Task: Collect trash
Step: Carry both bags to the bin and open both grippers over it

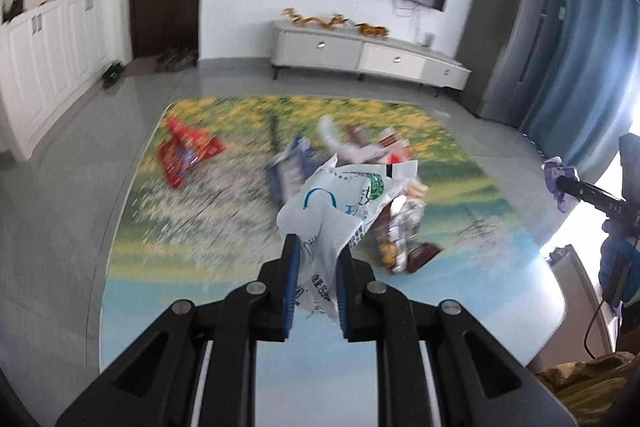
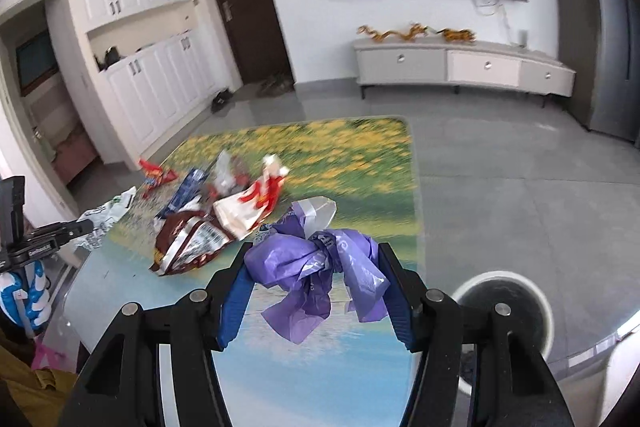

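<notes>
My left gripper [image 1: 317, 245] is shut on a white plastic bag [image 1: 340, 203] with blue and green print, held above the table. My right gripper [image 2: 316, 251] is shut on a crumpled purple wrapper [image 2: 320, 267]; it also shows at the right edge of the left wrist view [image 1: 558, 175]. On the table lie a brown snack bag [image 2: 192, 239], a white and red wrapper [image 2: 248, 203], a blue wrapper [image 2: 188, 191] and a red wrapper [image 1: 186, 151]. The white bag shows at the left of the right wrist view [image 2: 106, 215].
The table [image 2: 304, 359] has a printed meadow top and a glass rim. A round bin [image 2: 506, 311] with a white rim stands on the floor at its right. A TV cabinet [image 2: 460, 67] and white cupboards [image 2: 152, 79] line the walls.
</notes>
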Motion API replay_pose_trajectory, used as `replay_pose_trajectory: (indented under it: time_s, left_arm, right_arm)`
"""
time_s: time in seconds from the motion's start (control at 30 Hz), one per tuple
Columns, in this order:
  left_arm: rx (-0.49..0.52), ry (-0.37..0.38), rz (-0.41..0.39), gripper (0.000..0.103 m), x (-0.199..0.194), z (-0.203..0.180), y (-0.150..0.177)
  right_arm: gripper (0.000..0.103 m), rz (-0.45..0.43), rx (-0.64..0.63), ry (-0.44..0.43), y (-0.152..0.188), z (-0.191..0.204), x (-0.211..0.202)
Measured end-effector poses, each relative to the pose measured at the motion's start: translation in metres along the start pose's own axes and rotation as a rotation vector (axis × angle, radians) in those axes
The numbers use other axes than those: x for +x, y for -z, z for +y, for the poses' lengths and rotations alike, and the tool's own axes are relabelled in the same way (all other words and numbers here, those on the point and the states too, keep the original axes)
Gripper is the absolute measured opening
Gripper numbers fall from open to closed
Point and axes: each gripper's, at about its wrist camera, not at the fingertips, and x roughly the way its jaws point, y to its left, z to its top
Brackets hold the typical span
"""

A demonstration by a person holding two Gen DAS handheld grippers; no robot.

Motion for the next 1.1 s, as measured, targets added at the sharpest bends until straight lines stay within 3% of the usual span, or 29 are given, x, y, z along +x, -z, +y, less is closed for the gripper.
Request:
replay_pose_trajectory:
  time_s: [0.3, 0.53, 0.87, 1.1]
  left_arm:
    - [0.128, 0.163, 0.028, 0.015, 0.03, -0.093, -0.048]
    - [0.248, 0.252, 0.127, 0.016, 0.091, -0.206, -0.08]
    - [0.324, 0.332, 0.301, 0.016, 0.193, -0.345, -0.091]
    - [0.316, 0.364, 0.394, 0.018, 0.253, -0.4, -0.078]
  right_arm:
    - [0.057, -0.056, 0.099, 0.14, 0.014, -0.074, -0.038]
    - [0.057, -0.053, 0.199, 0.201, 0.039, -0.141, -0.038]
    - [0.059, 0.029, 0.314, 0.211, 0.069, -0.219, 0.0]
    - [0.061, 0.107, 0.359, 0.231, 0.083, -0.255, 0.033]
